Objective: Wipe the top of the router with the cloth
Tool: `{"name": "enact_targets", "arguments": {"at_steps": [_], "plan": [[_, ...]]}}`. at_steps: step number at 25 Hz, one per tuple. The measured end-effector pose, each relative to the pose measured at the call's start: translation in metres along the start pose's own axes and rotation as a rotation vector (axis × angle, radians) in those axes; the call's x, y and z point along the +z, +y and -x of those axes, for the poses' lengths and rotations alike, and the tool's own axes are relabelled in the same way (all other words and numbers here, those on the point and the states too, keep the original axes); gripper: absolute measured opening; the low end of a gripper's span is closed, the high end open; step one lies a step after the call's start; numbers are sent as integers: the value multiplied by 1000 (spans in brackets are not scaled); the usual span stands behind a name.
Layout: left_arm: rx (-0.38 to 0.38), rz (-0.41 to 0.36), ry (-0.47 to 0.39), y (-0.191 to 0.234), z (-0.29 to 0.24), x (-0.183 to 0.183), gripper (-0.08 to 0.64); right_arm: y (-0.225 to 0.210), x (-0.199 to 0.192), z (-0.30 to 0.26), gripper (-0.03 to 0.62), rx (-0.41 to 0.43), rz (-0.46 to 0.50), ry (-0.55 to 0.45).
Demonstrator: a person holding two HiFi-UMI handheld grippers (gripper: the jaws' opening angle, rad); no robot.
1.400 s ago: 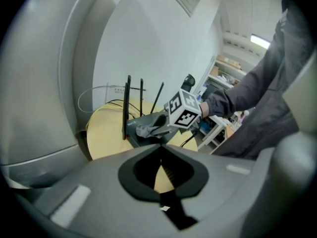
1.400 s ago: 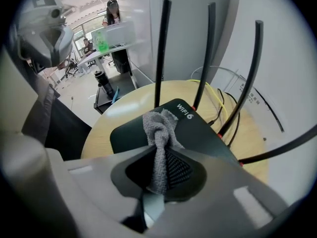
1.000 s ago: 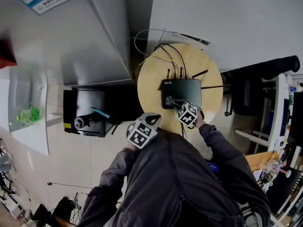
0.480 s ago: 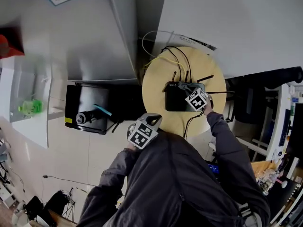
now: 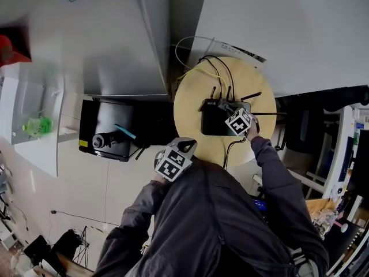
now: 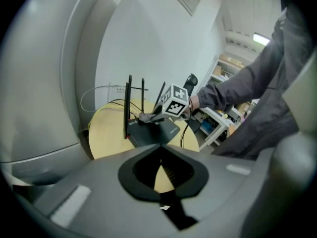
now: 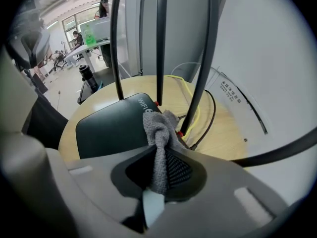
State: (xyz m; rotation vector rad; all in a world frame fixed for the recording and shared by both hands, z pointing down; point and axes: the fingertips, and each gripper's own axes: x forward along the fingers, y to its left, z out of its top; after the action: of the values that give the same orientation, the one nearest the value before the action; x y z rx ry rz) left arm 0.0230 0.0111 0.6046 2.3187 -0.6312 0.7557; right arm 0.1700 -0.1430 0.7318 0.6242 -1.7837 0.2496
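Router (image 5: 214,123), a flat black box, lies near the middle of a round wooden surface (image 5: 190,97), with its antennas (image 7: 161,43) standing upright along the edge at 12 o'clock in the head view. The right tool (image 7: 158,177) has its jaws closed on a grey cloth (image 7: 157,133), which hangs bunched out of the jaws. The free end of the cloth rests on the router's top near the corner at 1 o'clock, just beside the foot of one antenna. In the right gripper view the router's dark top spreads toward 9 o'clock from the cloth. Black and yellow cables (image 5: 210,68) loop over the surface past the antennas, toward 12 o'clock. The left tool (image 6: 159,170) is held off the rim of the surface at about 7 o'clock in the head view, close to the person's body and well apart from the router. Its jaws are drawn together at the tips with nothing between them, and its own view looks across the surface at the router and the right tool's marker cube (image 6: 174,102). A black case (image 5: 104,123) lies on the floor at 9 o'clock from the surface.
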Motion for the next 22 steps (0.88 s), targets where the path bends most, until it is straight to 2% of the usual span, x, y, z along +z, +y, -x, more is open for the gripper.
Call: {"name": "enact_targets", "arguments": {"at_steps": [8,14,22], "plan": [[-56,-46,26,-14,-10,1,0,49,-20,15,34,30,3,-18],[-90,-77,45,-22,-16,1,0,86,-36,26,35,54,-32,-36],[-106,-85,55,-26,-19,1,0,102,-45,30,35,84,-66,-37]]}}
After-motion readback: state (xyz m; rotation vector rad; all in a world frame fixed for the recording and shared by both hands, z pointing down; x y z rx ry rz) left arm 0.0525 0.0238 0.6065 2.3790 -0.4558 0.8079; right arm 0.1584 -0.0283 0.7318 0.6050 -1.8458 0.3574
